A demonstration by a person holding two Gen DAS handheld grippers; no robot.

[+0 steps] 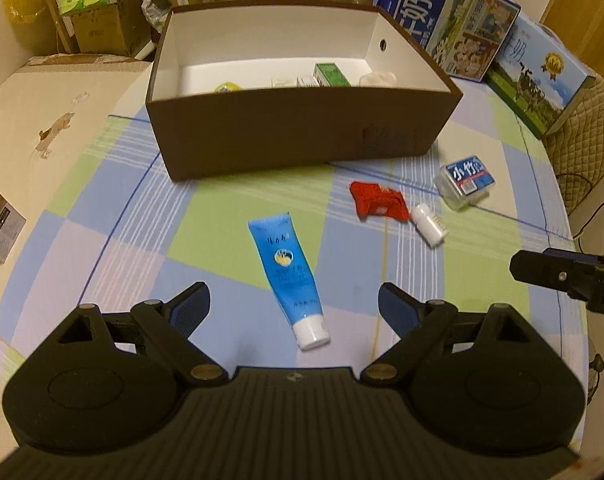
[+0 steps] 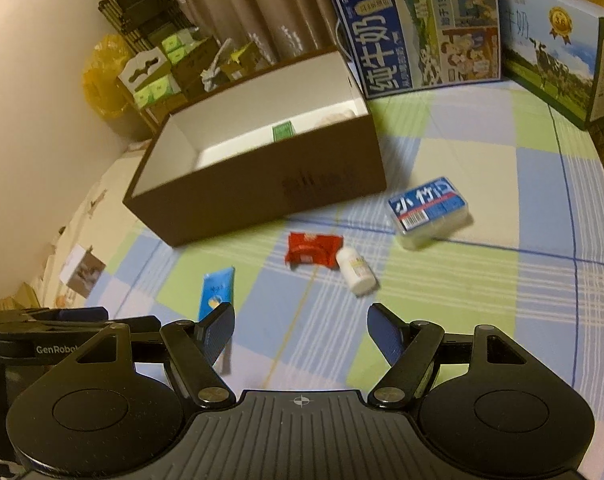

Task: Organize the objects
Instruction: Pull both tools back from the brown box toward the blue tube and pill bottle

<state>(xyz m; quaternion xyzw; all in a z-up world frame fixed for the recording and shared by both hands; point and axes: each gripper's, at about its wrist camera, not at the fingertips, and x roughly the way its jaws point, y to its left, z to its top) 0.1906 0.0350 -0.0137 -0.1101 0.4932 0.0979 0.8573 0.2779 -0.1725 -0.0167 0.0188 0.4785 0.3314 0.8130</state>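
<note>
we found the blue tube (image 1: 287, 276) lying flat on the checked bedsheet (image 1: 205, 240), straight ahead of our left hand-held gripper (image 1: 293, 304) and almost between its spread fingers, with the white cap (image 1: 312, 333) pointing back toward us and the crimped end pointing away toward the brown box (image 1: 302, 136). its long axis ran nearly along our line of approach, tilted a little to the left at the far end, so we judged the fingers would close across its width rather than its length. the left hand-held gripper was released, jaws wide apart and holding nothing, hovering low over the sheet just short of the cap. our right hand-held gripper (image 2: 302, 332) was also released and empty, held off to the right; from its view the tube sat to its left, partly hidden behind its left finger (image 2: 217, 332), so the left was clearly the nearer one. ahead of the right lay the red packet (image 2: 312, 250) touching the small white bottle (image 2: 356, 270), and beyond them, apart, the clear plastic case (image 2: 430, 212) with a blue label. the box stood open at the far side of the sheet with a few small items already inside, among them a green carton (image 1: 330, 74). we judged four things were left to put in.
</note>
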